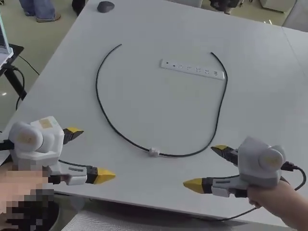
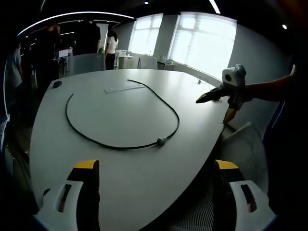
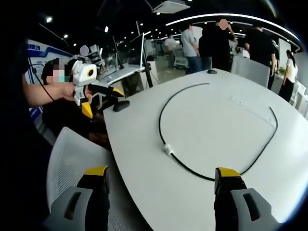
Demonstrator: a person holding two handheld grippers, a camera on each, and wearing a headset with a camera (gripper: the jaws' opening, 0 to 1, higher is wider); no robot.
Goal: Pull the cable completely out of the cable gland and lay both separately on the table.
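- My left gripper (image 1: 89, 153) and right gripper (image 1: 206, 166) are both wide open and hold nothing. They wait one on each side, ready to reach in.
- The cable gland (image 1: 153, 152) sits on the black cable (image 1: 96, 86), near the front edge of the table (image 1: 144, 96), between my grippers.
- I think one gripper should grab the gland and the other should pull the cable.

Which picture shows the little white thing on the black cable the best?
The head view. It looks down on the cable gland, with the cable running out both sides. The left and right gripper views see it from low over the table, small and curved by the lens.
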